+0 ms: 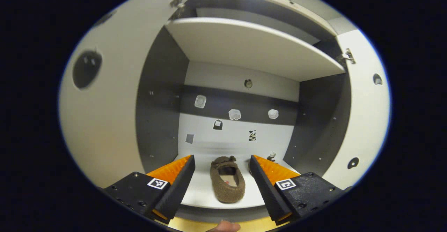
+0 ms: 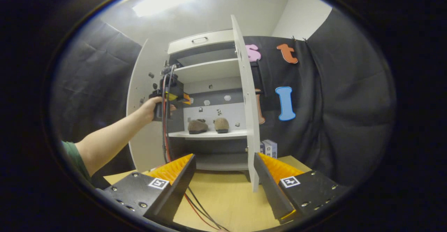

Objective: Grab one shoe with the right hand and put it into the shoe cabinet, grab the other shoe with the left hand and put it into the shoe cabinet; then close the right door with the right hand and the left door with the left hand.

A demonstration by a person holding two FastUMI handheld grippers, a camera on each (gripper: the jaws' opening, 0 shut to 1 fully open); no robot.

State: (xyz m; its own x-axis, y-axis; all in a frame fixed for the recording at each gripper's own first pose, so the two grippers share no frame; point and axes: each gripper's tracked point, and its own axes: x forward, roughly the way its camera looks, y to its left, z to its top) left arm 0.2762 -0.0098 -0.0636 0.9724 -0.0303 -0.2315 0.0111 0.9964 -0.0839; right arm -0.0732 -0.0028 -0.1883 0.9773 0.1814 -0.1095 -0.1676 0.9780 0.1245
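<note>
1. With both shoes (image 2: 197, 126) (image 2: 221, 124) on the cabinet shelf (image 2: 209, 134) at centre frame, both grippers (image 1: 221, 178) (image 2: 223, 176) hang spread, holding nothing.
2. Risk: the right door (image 2: 246, 96), edge-on at centre, could swing wide and bounce if pushed carelessly.

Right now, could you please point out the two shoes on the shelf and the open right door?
left shoe (image 2: 197, 126): right gripper view, its side.
right shoe (image 2: 221, 124): right gripper view, its heel end.
right door (image 2: 248, 99): right gripper view, its inner face.
</note>
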